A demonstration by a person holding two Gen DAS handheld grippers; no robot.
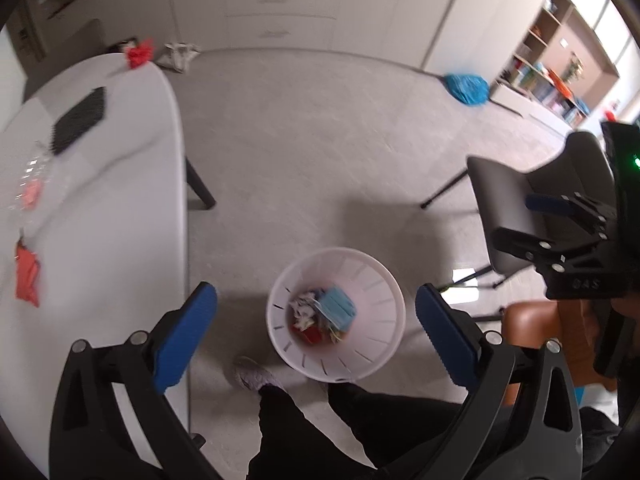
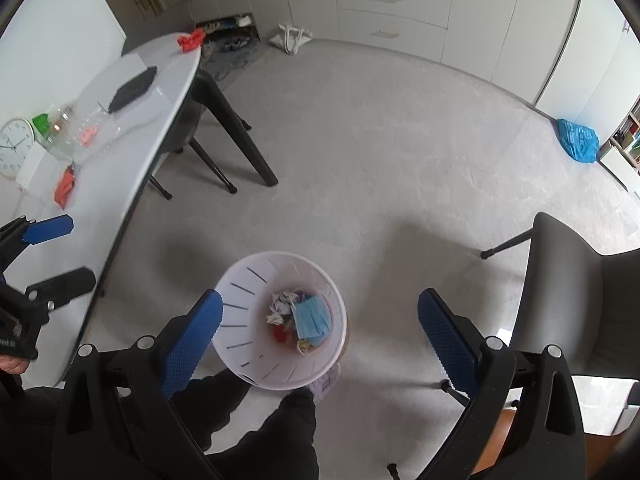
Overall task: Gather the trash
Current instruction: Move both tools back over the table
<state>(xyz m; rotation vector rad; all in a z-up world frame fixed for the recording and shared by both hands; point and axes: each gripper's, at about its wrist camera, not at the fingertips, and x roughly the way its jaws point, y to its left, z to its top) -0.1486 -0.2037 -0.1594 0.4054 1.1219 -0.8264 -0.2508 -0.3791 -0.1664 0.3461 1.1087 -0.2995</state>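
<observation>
A white slotted waste bin (image 1: pixel 384 292) stands on the grey floor and also shows in the right wrist view (image 2: pixel 240 292). It holds a blue face mask (image 1: pixel 338 306) (image 2: pixel 312 318), crumpled white paper (image 2: pixel 282 302) and red scraps. My left gripper (image 1: pixel 316 320) is open and empty above the bin. My right gripper (image 2: pixel 320 320) is open and empty above it too. Red trash pieces (image 1: pixel 27 276) (image 2: pixel 65 190) lie on the white table (image 1: pixel 120 200) (image 2: pixel 132 148), with another red piece (image 1: pixel 139 54) (image 2: pixel 191 40) at its far end.
The table also bears a black keyboard (image 2: pixel 132 90), clear plastic packaging (image 2: pixel 86 130), a green item (image 2: pixel 40 122) and a clock (image 2: pixel 15 146). A grey chair (image 2: pixel 580 304) stands right of the bin. A blue bag (image 2: pixel 578 140) lies by the far wall. The person's legs (image 2: pixel 280 432) are below.
</observation>
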